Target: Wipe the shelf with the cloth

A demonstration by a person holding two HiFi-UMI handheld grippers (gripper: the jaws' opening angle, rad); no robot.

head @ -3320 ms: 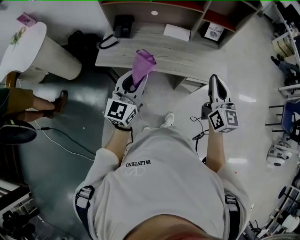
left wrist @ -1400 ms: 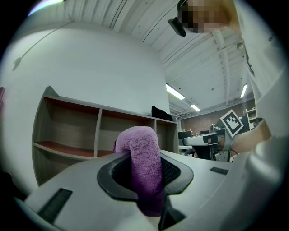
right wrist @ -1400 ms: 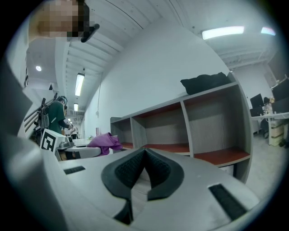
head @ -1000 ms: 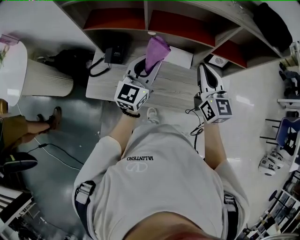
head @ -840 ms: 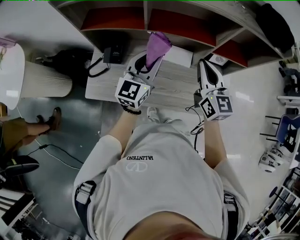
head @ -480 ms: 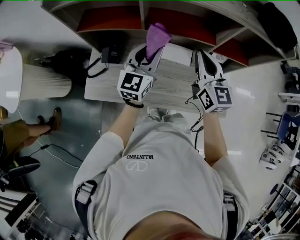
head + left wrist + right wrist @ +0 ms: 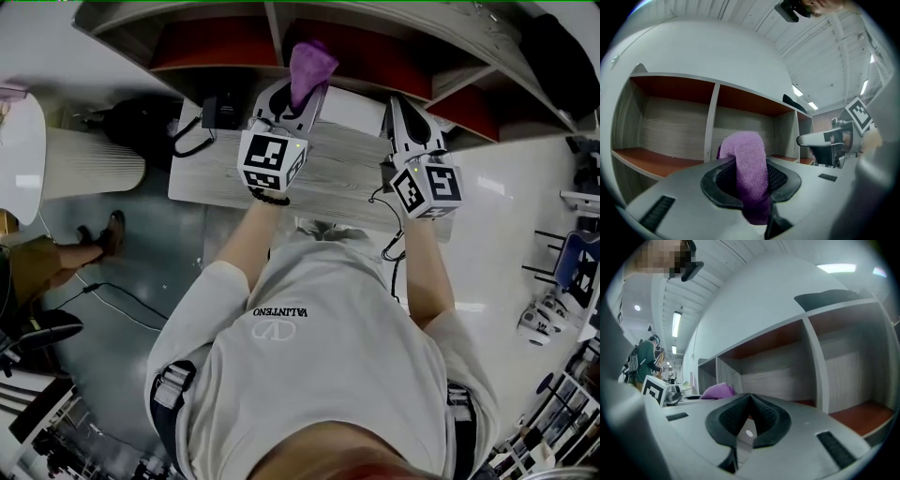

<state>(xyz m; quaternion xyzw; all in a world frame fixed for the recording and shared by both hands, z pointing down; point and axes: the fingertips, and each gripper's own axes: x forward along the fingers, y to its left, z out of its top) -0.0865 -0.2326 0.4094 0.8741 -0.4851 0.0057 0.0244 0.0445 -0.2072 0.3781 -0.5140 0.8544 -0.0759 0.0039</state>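
Poking up from the left gripper's clamped jaws, the purple cloth sits at the shelf's front edge, above the desk's rear edge. Pressing it flat before sweeping sideways should wipe best. The right gripper's jaws are closed, empty.

The right tool is sitting at 6 o'clock, its jaws pressing together with nothing between them, and is pointing at the shelf. A compartment with a pale wood-grain back and reddish floor is filling the middle, and an upright divider is standing at 3 o'clock. At 8 o'clock the purple cloth is bulging up. At 9 o'clock, well off, a person in green is standing under ceiling lights.
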